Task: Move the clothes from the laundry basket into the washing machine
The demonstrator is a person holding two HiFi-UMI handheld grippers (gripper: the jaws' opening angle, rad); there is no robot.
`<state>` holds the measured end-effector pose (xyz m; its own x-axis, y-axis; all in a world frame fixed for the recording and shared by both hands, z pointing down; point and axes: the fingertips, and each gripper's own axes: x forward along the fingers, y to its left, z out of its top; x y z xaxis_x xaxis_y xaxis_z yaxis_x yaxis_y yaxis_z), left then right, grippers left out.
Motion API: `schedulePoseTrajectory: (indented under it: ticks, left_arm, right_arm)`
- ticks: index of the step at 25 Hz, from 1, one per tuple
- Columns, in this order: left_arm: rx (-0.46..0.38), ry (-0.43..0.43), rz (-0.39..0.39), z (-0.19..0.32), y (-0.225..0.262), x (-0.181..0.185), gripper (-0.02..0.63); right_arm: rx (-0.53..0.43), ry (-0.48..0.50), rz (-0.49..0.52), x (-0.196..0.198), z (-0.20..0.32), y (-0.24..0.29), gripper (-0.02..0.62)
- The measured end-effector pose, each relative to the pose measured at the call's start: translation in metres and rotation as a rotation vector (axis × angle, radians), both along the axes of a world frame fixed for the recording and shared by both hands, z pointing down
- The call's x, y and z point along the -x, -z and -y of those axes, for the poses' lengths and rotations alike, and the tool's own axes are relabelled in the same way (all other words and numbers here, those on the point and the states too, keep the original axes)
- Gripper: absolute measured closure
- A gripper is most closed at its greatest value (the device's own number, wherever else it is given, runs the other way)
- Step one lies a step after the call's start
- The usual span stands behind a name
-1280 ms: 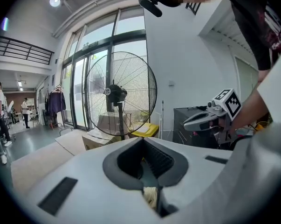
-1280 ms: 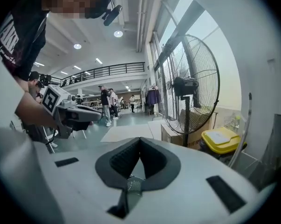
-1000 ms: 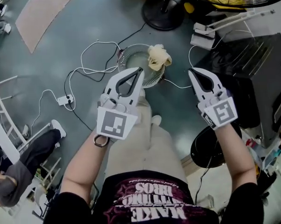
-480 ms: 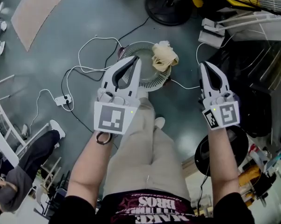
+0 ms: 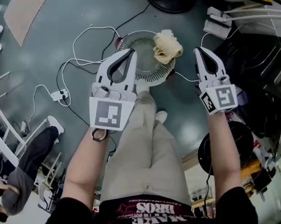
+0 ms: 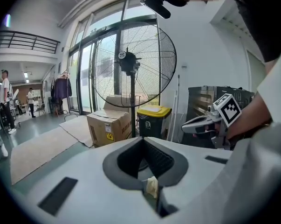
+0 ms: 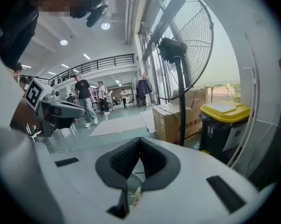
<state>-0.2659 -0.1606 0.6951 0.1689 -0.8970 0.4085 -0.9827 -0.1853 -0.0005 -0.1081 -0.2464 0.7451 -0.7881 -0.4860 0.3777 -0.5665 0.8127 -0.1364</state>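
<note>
Start of play: cream cloth (image 5: 167, 47) sits in the laundry basket (image 5: 131, 43), nothing moved yet; left gripper (image 5: 131, 55) and right gripper (image 5: 199, 51) show fingers closed, empty.

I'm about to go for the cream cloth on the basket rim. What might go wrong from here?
The left gripper and right gripper are both shut; unless opened first, their fingers would likely shove the cream cloth rather than grip it. It is draped over the rim of the laundry basket, so a nudge may drop it onto the floor. White cables beside the basket are a trip hazard.
</note>
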Motion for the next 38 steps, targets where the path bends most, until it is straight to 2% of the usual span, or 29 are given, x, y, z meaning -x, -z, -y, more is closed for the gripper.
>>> schedulePoseTrajectory:
  ticks: [5,10,14,20,22,23,24,27,31,38]
  left_arm:
    - [0.028,-0.007,-0.02,0.008,-0.03,0.008,0.601]
    - [0.062,-0.056,0.012,0.013,-0.062,0.007,0.601]
    - [0.081,-0.061,0.011,0.014,-0.081,0.011,0.601]
    - [0.099,-0.056,0.014,0.015,-0.101,0.02,0.601]
    - [0.107,-0.06,0.016,0.013,-0.106,0.021,0.601]
    - [0.114,-0.063,0.018,0.011,-0.11,0.021,0.601]
    - [0.121,-0.067,0.019,0.009,-0.113,0.021,0.601]
    - [0.136,-0.07,0.018,0.005,-0.12,0.022,0.601]
    - [0.148,-0.062,0.008,0.0,-0.131,0.027,0.601]
    - [0.15,-0.067,0.012,0.001,-0.136,0.032,0.601]
  right_arm:
    - [0.044,-0.021,-0.061,-0.005,0.007,-0.057,0.591]
    - [0.097,-0.015,-0.142,-0.01,0.009,-0.118,0.591]
    - [0.151,-0.009,-0.198,-0.007,0.01,-0.167,0.591]
    - [0.216,0.024,-0.282,-0.004,0.011,-0.231,0.589]
    - [0.269,0.05,-0.305,-0.003,0.006,-0.256,0.585]
    - [0.309,0.067,-0.314,-0.003,0.002,-0.269,0.475]
    - [0.35,0.083,-0.324,-0.004,-0.002,-0.282,0.333]
    - [0.399,0.089,-0.359,-0.007,-0.004,-0.309,0.226]
    - [0.432,0.091,-0.388,-0.008,-0.009,-0.329,0.163]
    - [0.451,0.101,-0.42,-0.002,-0.011,-0.352,0.144]
